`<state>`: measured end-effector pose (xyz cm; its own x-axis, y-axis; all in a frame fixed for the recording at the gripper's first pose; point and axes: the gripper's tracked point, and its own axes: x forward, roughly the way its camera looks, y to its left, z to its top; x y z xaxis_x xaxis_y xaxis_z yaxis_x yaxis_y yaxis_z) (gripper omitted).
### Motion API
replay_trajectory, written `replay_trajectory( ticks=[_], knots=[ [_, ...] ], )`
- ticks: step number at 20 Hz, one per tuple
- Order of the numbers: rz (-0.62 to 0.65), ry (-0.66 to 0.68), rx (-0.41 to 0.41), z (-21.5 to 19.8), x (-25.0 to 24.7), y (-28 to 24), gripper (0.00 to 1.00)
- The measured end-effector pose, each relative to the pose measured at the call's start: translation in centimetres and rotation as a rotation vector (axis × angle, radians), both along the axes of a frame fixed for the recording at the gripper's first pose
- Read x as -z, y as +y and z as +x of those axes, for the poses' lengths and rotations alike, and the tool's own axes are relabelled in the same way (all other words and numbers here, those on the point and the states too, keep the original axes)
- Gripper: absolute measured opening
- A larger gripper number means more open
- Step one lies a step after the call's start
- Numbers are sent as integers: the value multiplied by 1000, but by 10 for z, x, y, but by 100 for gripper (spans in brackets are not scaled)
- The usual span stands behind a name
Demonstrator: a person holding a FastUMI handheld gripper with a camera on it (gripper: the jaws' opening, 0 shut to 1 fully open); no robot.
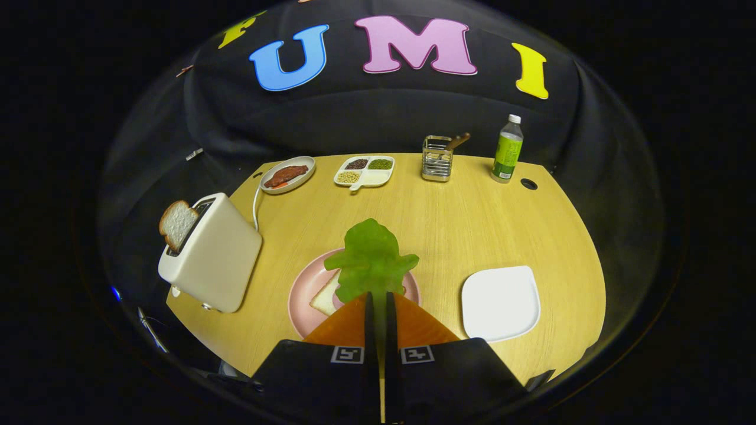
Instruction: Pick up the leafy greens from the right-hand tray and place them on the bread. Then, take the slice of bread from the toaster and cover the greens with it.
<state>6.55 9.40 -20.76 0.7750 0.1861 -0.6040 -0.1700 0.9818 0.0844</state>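
My gripper (pixel 378 294) is shut on the stem end of a flat leafy green (pixel 370 260), which sticks out ahead of the fingertips. It hangs above a pink plate (pixel 301 295) with a slice of bread (pixel 326 300) on it; the fingers and the leaf cover most of that slice. To the left stands a cream toaster (pixel 212 254) with a second slice of bread (pixel 176 224) sticking up from its slot. To the right of the plate lies a white tray (pixel 501 302) with nothing on it.
At the back of the wooden table (pixel 449 218) are a plate of meat (pixel 287 175), a divided dish of beans (pixel 365 171), a metal utensil holder (pixel 437 158) and a green bottle (pixel 508 149). The toaster's white cord (pixel 256 206) runs behind it.
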Motion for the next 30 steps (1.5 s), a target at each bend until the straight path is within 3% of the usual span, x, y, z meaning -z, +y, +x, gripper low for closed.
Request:
replay_trajectory(
  ticks=[9, 14, 17, 18, 24, 25, 26, 27, 30],
  knots=[
    [-54, 60, -57, 14, 40, 32, 9],
    [-113, 96, -71, 18, 63, 33, 14],
    [-138, 100, -58, 20, 71, 30, 22],
    [-143, 103, -52, 20, 72, 29, 33],
    [-136, 99, -16, 19, 65, 27, 61],
    [-122, 86, -16, 18, 58, 31, 69],
    [-115, 62, -16, 20, 48, 34, 92],
    [-103, 36, -25, 21, 36, 41, 99],
    [-87, -53, -63, 22, -1, 63, 100]
  ],
)
